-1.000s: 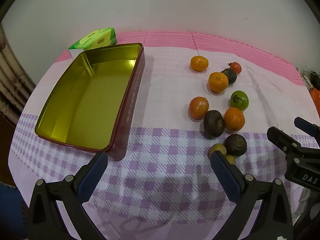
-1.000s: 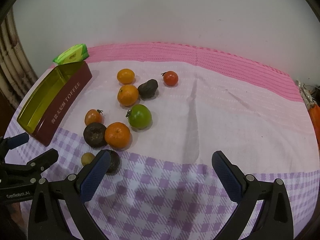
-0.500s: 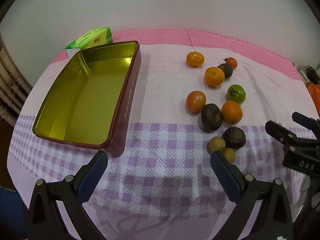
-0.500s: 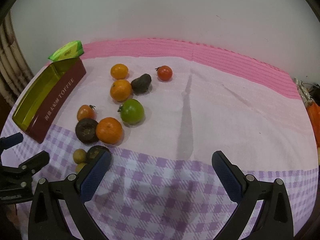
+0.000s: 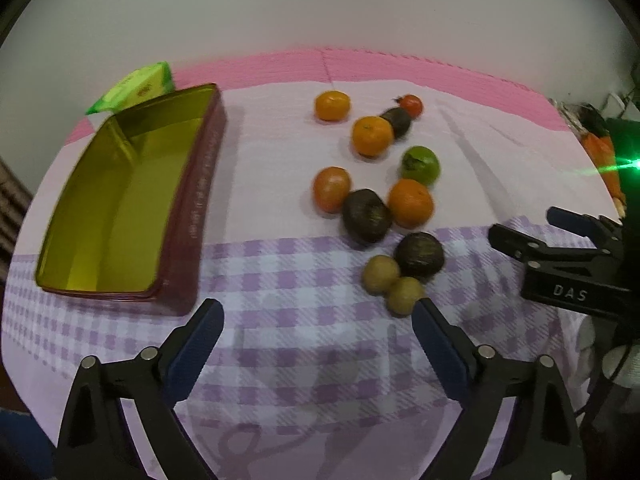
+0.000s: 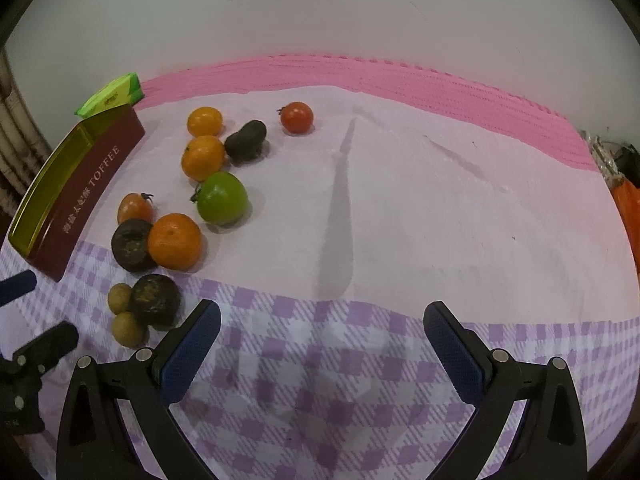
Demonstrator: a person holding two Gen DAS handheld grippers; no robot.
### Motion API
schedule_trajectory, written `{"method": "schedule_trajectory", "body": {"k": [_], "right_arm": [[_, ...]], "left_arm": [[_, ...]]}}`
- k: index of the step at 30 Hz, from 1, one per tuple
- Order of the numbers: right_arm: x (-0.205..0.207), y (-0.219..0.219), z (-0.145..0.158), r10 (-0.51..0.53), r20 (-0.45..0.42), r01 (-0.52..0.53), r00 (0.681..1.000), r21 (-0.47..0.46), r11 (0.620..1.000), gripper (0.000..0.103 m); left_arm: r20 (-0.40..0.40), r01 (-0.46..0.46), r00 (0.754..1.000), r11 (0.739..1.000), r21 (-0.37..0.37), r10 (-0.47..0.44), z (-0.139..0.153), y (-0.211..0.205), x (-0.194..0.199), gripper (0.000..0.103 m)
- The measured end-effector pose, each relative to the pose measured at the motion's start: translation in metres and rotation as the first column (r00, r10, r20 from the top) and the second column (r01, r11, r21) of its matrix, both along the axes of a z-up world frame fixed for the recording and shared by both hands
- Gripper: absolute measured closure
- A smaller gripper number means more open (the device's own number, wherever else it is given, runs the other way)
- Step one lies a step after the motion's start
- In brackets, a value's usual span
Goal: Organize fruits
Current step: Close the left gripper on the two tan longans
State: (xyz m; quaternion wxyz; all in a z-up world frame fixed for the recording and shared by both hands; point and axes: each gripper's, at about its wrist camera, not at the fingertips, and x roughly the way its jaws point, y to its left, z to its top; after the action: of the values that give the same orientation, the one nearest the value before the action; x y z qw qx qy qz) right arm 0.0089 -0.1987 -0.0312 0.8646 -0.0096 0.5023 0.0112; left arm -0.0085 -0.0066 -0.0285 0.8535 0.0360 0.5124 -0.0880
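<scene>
Left gripper (image 5: pixel 316 326) agape; round fruits (image 5: pixel 410 203), glossy tin (image 5: pixel 120 196).

A plain off-white wall (image 6: pixel 320 12) fills the upper half of both views. Below it lies a table under a pink, white and lilac checked cloth (image 6: pixel 440 208). Slatted brownish furniture (image 6: pixel 10 152) shows at the left edge; a green glare streak (image 5: pixel 624 165) marks the right edge.

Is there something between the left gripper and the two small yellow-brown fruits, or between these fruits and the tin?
Nothing visible. The left gripper is open, with the two small fruits just ahead of its right finger. Only bare cloth lies between them and the tin.
</scene>
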Motion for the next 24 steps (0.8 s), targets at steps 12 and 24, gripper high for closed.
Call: {"method": "schedule_trajectory", "body": {"k": [12,24], "right_arm": [[0.002,-0.008,-0.006,-0.017,-0.022,0.018,1.000,0.020,1.000,0.002],[0.001,-0.010,-0.012,-0.011,-0.041,0.013,0.999,0.045,0.999,0.002]], "left_arm": [[-0.117,0.028,0.992,0.996,-0.089,-0.038,-0.014,-0.021,0.021,0.037],[-0.149,0.075,0.985,0.993,-0.087,-0.087,-0.030,-0.040,0.035,0.066]]}}
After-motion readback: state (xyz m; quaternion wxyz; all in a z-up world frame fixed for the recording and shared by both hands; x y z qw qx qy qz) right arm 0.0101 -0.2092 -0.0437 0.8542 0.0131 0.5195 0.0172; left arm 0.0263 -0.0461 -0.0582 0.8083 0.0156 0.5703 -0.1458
